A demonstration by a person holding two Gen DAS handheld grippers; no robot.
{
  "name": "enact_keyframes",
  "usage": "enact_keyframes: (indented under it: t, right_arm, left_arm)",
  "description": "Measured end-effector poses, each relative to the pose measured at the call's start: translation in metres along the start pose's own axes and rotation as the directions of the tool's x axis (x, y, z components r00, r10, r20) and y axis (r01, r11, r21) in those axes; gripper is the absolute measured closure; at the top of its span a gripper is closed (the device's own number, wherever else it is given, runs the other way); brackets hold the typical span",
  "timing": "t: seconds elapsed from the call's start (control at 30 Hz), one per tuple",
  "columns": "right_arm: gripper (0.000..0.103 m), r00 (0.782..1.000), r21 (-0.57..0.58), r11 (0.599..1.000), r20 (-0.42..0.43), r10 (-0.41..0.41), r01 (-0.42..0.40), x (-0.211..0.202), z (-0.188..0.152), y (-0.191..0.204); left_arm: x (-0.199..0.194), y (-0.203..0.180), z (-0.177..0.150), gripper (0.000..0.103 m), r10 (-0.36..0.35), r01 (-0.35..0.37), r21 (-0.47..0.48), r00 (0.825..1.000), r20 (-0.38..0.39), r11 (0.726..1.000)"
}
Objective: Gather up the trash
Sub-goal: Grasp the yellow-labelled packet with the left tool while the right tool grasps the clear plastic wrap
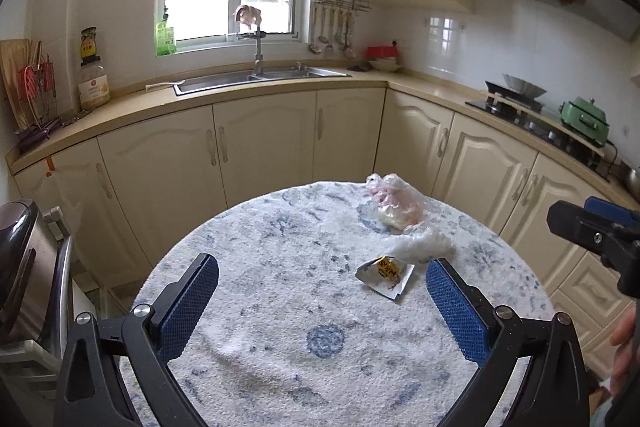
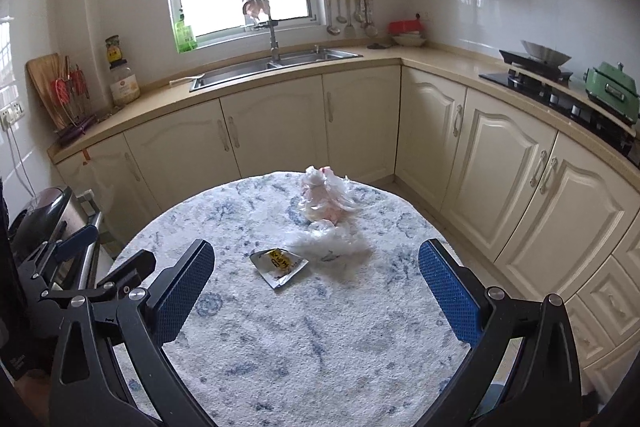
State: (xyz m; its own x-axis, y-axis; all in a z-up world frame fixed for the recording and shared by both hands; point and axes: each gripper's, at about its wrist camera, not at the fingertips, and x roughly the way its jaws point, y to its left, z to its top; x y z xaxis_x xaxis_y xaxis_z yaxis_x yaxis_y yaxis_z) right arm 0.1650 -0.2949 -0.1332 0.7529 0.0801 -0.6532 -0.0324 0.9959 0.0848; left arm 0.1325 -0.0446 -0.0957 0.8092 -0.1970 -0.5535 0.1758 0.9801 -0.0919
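Observation:
On a round table (image 1: 256, 307) (image 2: 320, 347) with a white and blue fluffy cover lie three pieces of trash. A flat silver and yellow wrapper (image 1: 385, 275) (image 2: 280, 263) lies nearest. Behind it sits a crumpled clear plastic film (image 1: 422, 247) (image 2: 332, 245), and farther back a knotted plastic bag with pinkish contents (image 1: 396, 205) (image 2: 326, 197). My left gripper (image 1: 322, 273) hovers open over the table, the wrapper just inside its right finger. My right gripper (image 2: 316, 263) is also open, with the wrapper between its fingers but ahead of them. Neither holds anything.
The right gripper's body (image 1: 592, 231) shows at the left wrist view's right edge, and the left gripper (image 2: 80, 267) at the other view's left edge. A steel appliance (image 1: 24, 259) stands left of the table. Cream cabinets, a sink (image 1: 256, 77) and a stove (image 1: 520, 103) line the walls.

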Motion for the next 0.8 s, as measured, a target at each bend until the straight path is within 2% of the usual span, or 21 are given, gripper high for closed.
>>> enact_keyframes:
  t: [0.23,0.4,0.47,0.5,0.57,0.6,0.67,0.8]
  right_arm:
    - [0.000,0.995,0.035,0.999,-0.099,0.002,0.001,0.063,-0.006,-0.040]
    - [0.000,0.987,0.060,0.998,-0.161,0.022,-0.013,0.104,-0.010,-0.056]
    - [0.000,0.982,0.067,0.997,-0.186,0.037,-0.025,0.119,-0.011,-0.059]
    - [0.000,0.979,0.070,0.997,-0.196,0.047,-0.034,0.126,-0.010,-0.060]
    - [0.000,0.974,0.075,0.996,-0.216,0.063,-0.048,0.141,-0.009,-0.060]
    - [0.000,0.972,0.074,0.996,-0.224,0.067,-0.052,0.149,-0.008,-0.060]
    - [0.000,0.968,0.073,0.995,-0.238,0.076,-0.060,0.161,-0.007,-0.057]
    - [0.000,0.956,0.053,0.995,-0.277,0.093,-0.081,0.187,-0.007,-0.048]
  left_arm:
    - [0.107,-0.039,-0.006,0.001,-0.034,0.041,0.069,0.994,-0.109,0.997]
    - [0.188,-0.057,0.000,0.002,-0.026,0.050,0.112,0.980,-0.200,0.993]
    - [0.214,-0.061,0.003,0.003,-0.048,0.077,0.117,0.971,-0.235,0.990]
    - [0.223,-0.064,0.004,0.006,-0.064,0.096,0.122,0.968,-0.245,0.988]
    - [0.241,-0.068,0.007,0.023,-0.098,0.138,0.133,0.957,-0.271,0.981]
    - [0.250,-0.068,0.007,0.043,-0.109,0.152,0.127,0.950,-0.293,0.980]
    - [0.263,-0.064,0.011,0.045,-0.133,0.175,0.111,0.942,-0.307,0.978]
    - [0.274,-0.043,0.025,0.063,-0.189,0.215,0.065,0.940,-0.284,0.974]
